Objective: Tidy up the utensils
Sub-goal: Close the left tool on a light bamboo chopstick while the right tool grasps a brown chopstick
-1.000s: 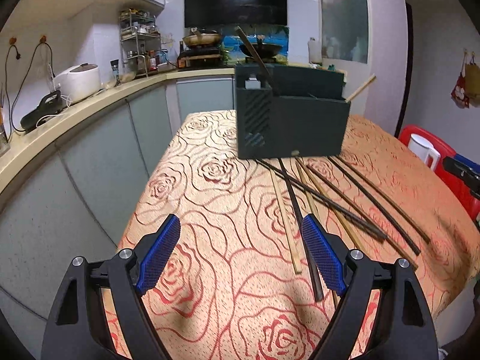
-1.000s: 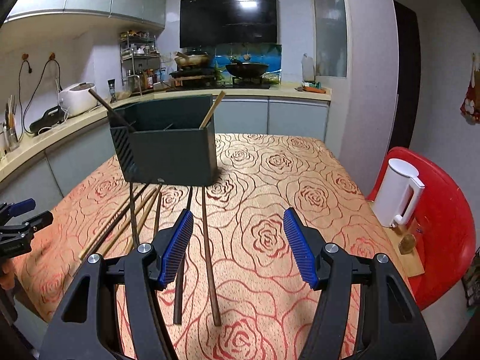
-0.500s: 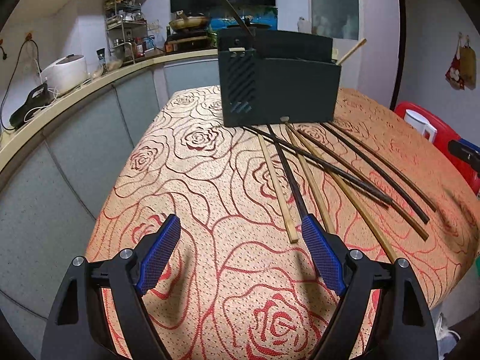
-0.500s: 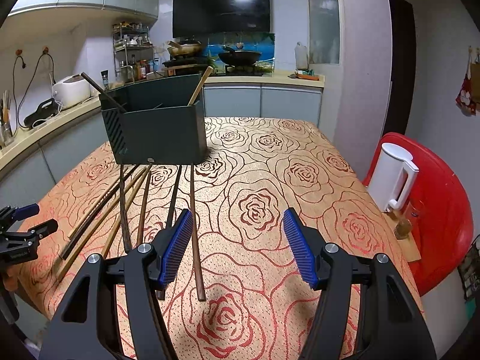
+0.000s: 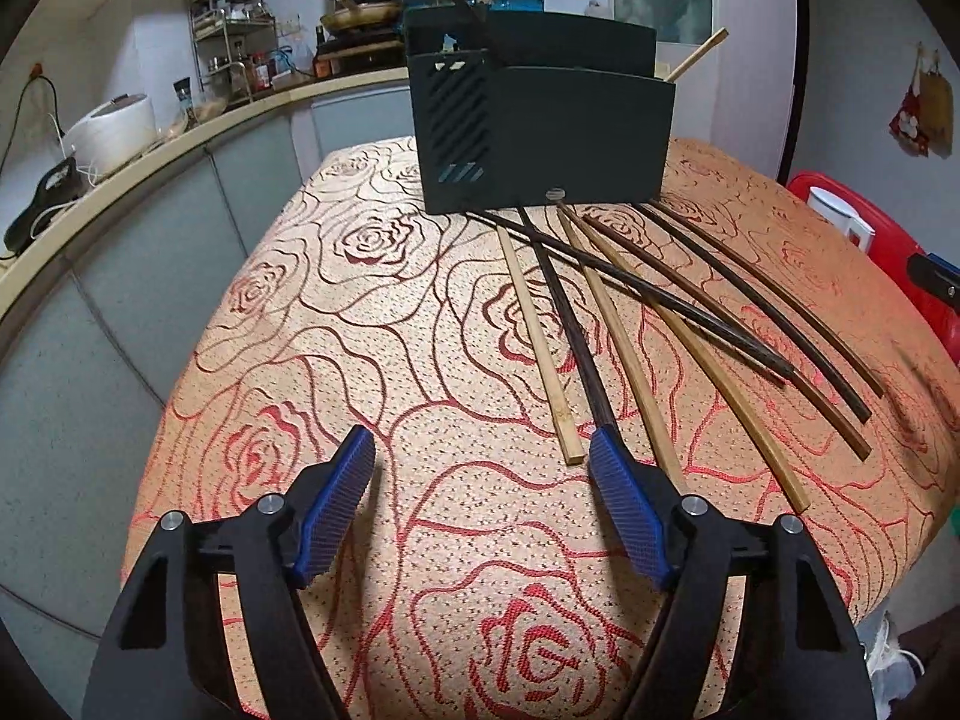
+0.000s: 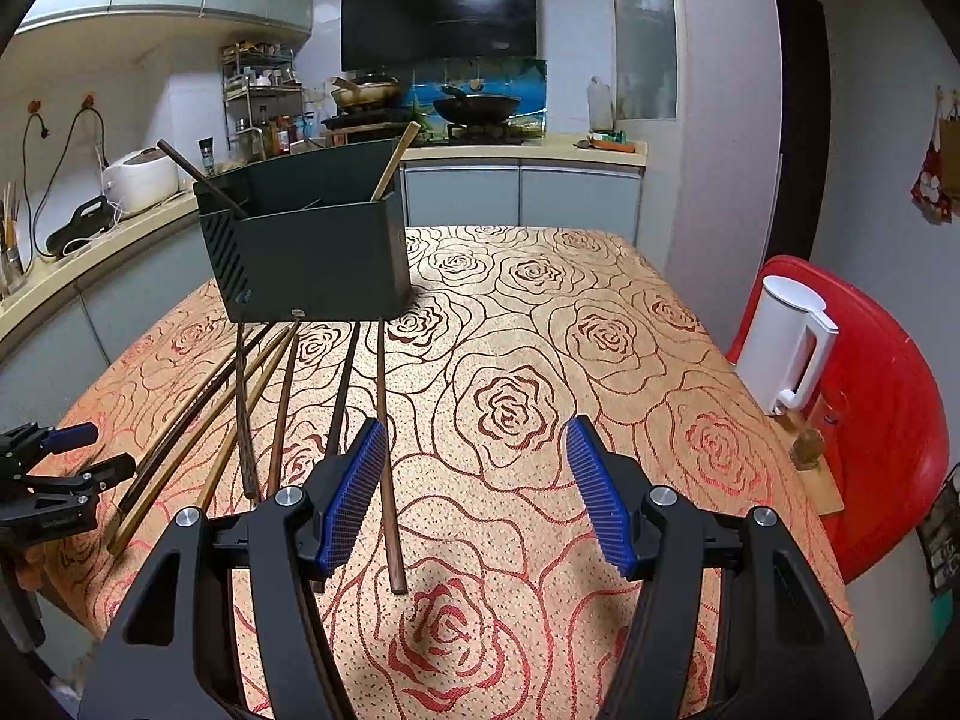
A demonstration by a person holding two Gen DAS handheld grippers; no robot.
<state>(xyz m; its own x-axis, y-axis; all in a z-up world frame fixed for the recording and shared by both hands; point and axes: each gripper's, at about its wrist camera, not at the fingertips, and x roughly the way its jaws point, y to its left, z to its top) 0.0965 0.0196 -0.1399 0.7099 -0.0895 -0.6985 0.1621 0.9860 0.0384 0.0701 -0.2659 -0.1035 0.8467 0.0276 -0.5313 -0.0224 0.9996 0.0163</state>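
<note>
Several chopsticks, some dark and some light bamboo, lie fanned on the rose-patterned tablecloth in front of a dark utensil holder. The holder has a dark stick and a bamboo stick standing in it. My left gripper is open and empty, low over the cloth, its right finger at the near ends of the leftmost sticks. My right gripper is open and empty, with a brown chopstick just by its left finger. The left gripper also shows in the right wrist view.
A red chair with a white kettle stands at the table's right edge. A kitchen counter with a rice cooker and a spice rack runs along the left and back. The table's left edge drops off beside the cabinets.
My left gripper has moved forward and down toward the near ends of the chopsticks. My right gripper has moved forward and lower over the table. Both stayed open.
</note>
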